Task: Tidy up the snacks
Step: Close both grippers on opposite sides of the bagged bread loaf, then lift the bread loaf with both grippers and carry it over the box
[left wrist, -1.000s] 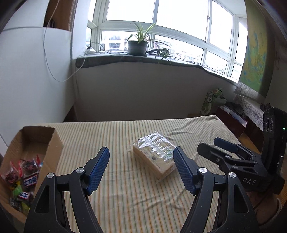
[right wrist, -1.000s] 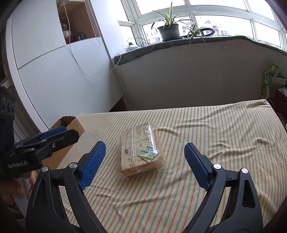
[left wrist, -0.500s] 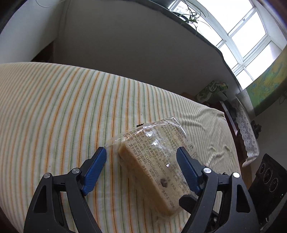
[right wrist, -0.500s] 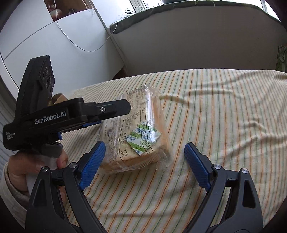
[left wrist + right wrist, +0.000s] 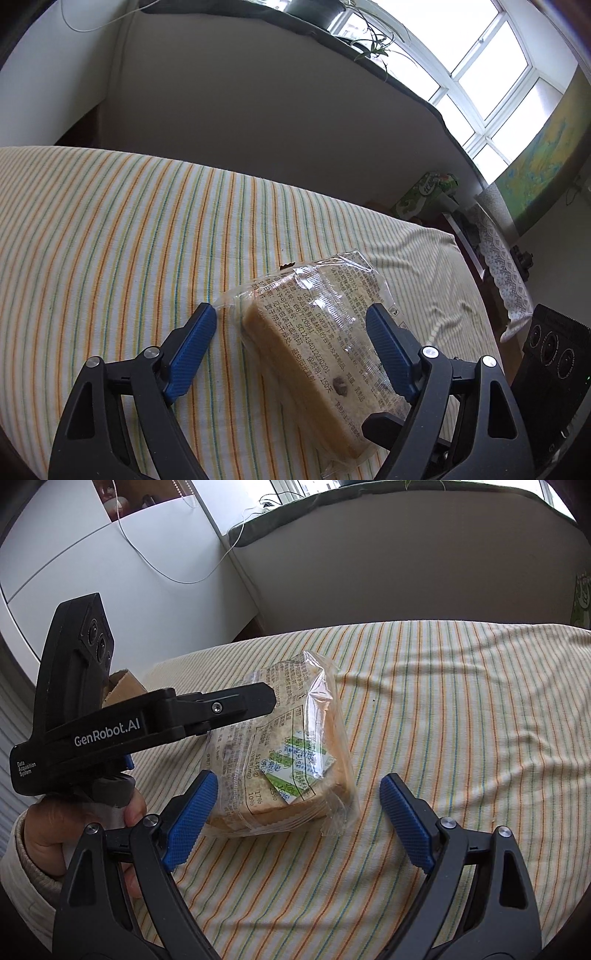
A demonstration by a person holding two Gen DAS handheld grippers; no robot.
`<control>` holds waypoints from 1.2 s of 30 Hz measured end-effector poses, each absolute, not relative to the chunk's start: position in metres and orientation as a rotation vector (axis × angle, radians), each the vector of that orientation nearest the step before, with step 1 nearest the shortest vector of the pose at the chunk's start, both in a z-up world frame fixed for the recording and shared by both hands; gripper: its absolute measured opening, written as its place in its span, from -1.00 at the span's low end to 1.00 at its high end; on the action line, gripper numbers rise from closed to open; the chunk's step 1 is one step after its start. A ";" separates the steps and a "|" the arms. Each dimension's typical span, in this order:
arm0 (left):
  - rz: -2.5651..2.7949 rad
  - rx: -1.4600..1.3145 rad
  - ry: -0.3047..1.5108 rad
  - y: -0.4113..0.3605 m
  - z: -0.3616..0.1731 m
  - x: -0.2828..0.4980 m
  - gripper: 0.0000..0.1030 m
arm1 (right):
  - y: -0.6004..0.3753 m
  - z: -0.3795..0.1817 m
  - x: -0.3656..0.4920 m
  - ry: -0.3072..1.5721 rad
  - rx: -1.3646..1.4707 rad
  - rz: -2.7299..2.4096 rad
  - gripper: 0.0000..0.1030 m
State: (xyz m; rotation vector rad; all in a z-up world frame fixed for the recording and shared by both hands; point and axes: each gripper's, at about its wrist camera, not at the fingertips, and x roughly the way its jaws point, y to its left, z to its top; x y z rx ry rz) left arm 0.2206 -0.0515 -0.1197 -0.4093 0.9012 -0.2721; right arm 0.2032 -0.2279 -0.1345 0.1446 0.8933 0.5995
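A wrapped bread packet [image 5: 314, 343] is straddled by the left gripper [image 5: 291, 350] on the striped bench [image 5: 110, 240]. Its jaws are spread, not pressing. The right gripper [image 5: 299, 819] is likewise held wide, gripping nothing.

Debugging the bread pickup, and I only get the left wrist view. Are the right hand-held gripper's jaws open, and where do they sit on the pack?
Observer: Open. The right hand-held gripper has one pad on each side of the near end of the bread pack, and it is not clamped.
Operator: Any label on that side?
Observer: Yes, a green-and-white label under the wrap, facing up.
Operator: Any container in sight?
Observer: Only a cardboard flap, showing behind the body of the left hand-held gripper.
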 end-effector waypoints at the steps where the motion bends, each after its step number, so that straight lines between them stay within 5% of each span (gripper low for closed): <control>1: -0.273 -0.409 0.900 -0.051 -0.120 0.220 0.61 | -0.228 -0.135 0.203 0.893 0.143 0.599 0.78; 20: -0.364 -0.466 0.892 -0.057 -0.112 0.215 0.46 | -0.209 -0.117 0.184 0.835 0.092 0.620 0.30; 36: -0.436 -0.388 0.567 -0.058 0.050 0.107 0.44 | -0.212 0.031 0.070 0.523 0.011 0.572 0.28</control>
